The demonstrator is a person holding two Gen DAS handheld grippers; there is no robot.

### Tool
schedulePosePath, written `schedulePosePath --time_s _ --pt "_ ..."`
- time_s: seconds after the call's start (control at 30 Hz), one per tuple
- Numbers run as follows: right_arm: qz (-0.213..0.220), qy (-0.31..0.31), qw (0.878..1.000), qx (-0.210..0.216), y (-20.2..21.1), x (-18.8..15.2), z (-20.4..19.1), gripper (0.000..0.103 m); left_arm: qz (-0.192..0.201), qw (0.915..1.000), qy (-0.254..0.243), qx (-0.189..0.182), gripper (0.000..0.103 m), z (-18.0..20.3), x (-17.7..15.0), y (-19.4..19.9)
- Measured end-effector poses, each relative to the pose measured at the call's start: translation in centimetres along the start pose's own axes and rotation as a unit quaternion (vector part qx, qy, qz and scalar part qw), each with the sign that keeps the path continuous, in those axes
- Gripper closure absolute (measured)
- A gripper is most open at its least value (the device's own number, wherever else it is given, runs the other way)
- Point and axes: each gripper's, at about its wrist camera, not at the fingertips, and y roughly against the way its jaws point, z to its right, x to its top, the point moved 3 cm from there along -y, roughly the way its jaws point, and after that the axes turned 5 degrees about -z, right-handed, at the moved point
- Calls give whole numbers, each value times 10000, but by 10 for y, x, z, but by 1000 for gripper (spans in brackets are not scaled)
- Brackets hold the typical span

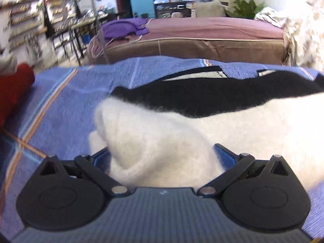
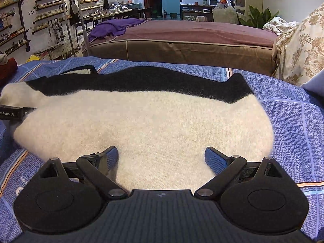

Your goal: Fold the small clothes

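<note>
Both tools gape wide, gripping nothing: the left tool [image 1: 162, 156] straddles a raised fold of the fuzzy white-and-black knitted garment [image 2: 141, 121], the right tool [image 2: 161, 157] hovers centre-frame, apparently ready to pinch its near edge.

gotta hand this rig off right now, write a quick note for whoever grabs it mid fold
Left gripper: jaws open, a raised bunch of the white and black sweater sits between them, not pinched.
Right gripper: jaws open, empty, fingers over the sweater's near white edge.
The sweater lies spread on the blue plaid cover, white part nearest, black part behind. A red garment sits off to the left.
Done: sweater laid out, mostly flat; left edge bunched up.
Left: no finished fold shows yet. Probably close on the near edge and fold it over toward the black part, then tidy up.
</note>
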Motion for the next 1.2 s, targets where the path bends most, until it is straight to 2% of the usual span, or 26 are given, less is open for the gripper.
schedulePosePath --time_s 0.1,0.17,0.3,0.43,0.53,0.6,0.63,0.7,0.77,0.87,0.93,1.03,1.07,1.1,1.13,1.17,1.2 --pt "-36 -146 9999 59 1 -6 0 0 -150 9992 327 -165 0 -6 -1 -1" --pt "-37 -178 9998 73 0 -9 -1 0 -107 9983 491 -291 0 -11 -4 -3" --pt "-23 -236 9997 83 -3 -12 -2 0 3 9986 444 -299 0 -10 -3 -4" --pt "58 -200 9996 192 8 -15 -2 0 102 9995 286 -112 0 -6 1 13" --pt "427 -250 9986 176 41 -26 -4 0 665 9974 -101 265 0 7 -5 53" --pt "636 -328 9971 266 61 -41 -3 0 1243 9897 -589 387 0 26 -18 85" --pt "586 -400 9971 284 66 -50 -2 0 1399 9858 -893 268 0 38 -27 97" --pt "388 -689 9966 226 71 -69 5 0 1377 9792 -1492 -27 0 64 -46 111" --pt "216 -1160 9929 147 74 -88 15 0 1334 9719 -1938 -70 0 89 -63 117" --pt "121 -2153 9760 304 77 -113 33 0 1356 9561 -2597 -75 1 130 -82 115" --pt "220 -2158 9755 364 79 -117 32 0 1327 9424 -3070 32 5 157 -87 107" --pt "71 -1883 9816 319 73 -106 26 0 1564 9123 -3775 288 10 194 -91 95" --pt "99 -1963 9796 411 70 -101 29 0 1600 9037 -3954 371 13 203 -90 90" --pt "111 -2090 9764 528 67 -98 35 0 1574 8947 -4157 432 22 214 -90 83" --pt "91 -2343 9696 704 61 -95 44 0 1474 8902 -4284 469 28 223 -88 75" --pt "88 -2554 9636 786 55 -91 50 0 1322 8893 -4354 457 43 231 -85 67" --pt "132 -2819 9554 874 50 -86 60 0 1234 8902 -4361 461 46 238 -83 60"
